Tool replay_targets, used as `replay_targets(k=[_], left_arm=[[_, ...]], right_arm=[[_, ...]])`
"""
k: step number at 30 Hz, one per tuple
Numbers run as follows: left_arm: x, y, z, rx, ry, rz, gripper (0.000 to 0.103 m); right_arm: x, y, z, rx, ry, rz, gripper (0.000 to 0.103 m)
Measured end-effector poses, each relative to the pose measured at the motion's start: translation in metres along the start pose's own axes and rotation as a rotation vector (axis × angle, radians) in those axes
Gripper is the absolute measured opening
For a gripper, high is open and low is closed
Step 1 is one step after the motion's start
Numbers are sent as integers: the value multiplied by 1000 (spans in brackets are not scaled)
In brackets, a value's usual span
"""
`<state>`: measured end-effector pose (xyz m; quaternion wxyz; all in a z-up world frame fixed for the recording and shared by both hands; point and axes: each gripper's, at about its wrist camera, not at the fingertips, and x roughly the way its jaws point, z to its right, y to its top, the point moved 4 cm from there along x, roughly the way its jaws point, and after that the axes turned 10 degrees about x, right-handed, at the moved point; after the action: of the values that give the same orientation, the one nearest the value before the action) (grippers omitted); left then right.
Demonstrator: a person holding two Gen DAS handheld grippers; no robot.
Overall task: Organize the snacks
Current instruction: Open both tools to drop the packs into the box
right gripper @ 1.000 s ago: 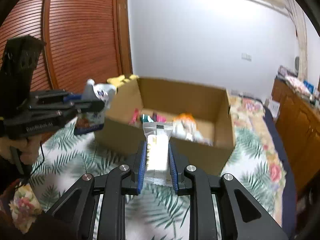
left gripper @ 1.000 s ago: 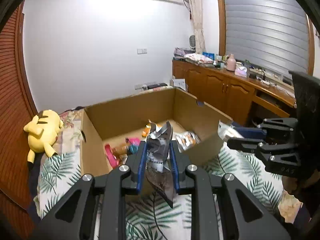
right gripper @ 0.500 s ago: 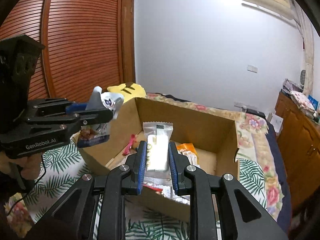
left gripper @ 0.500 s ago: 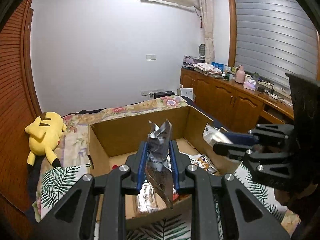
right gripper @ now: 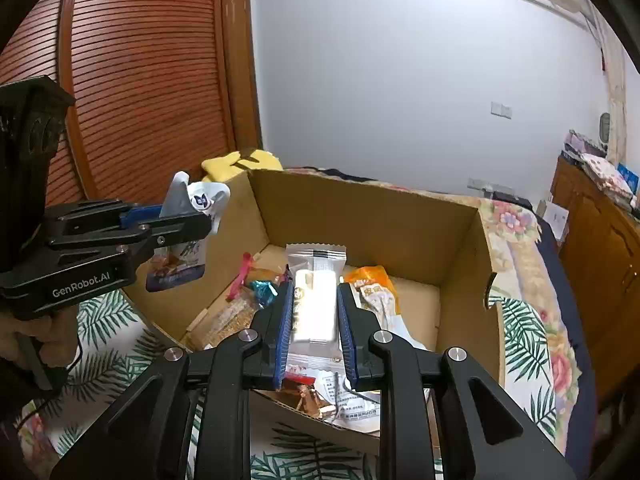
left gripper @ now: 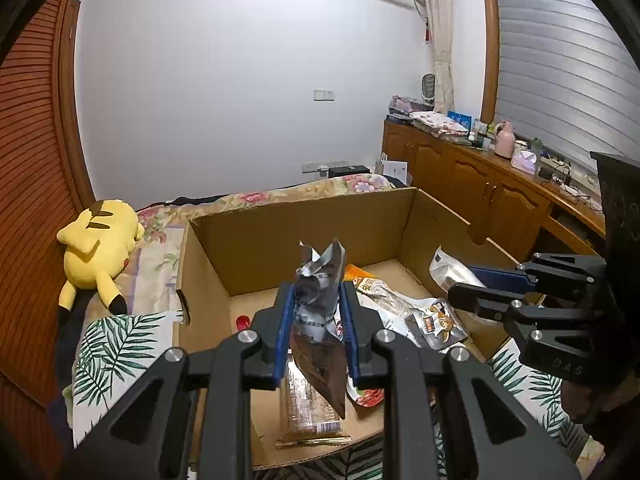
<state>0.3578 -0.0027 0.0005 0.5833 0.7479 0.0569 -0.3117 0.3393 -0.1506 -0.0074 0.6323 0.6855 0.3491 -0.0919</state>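
Box on the bed holds several snacks. Left gripper fingers clamp a foil pouch, right gripper fingers a white bar, both over the box, unreleased.

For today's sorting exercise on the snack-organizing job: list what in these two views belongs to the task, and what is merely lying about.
Belongs to the job:
- crumpled silver foil packet, clamped in the left gripper
- clear-wrapped white bar, clamped in the right gripper
- open brown cardboard box
- loose snack packets inside it

Just lying about:
- yellow plush toy
- pink jug on the wooden cabinet
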Motion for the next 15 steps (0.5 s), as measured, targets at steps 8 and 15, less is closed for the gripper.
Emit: replay_targets(k=[8,15], left_arm=[[-1,1,5,4,46,-12,37],[-20,-1,10,-2,51,-14,40]], right_arm=[[5,0,-5,3,-8,-15,28],[-11,-2,-9,13,-14,-1,30]])
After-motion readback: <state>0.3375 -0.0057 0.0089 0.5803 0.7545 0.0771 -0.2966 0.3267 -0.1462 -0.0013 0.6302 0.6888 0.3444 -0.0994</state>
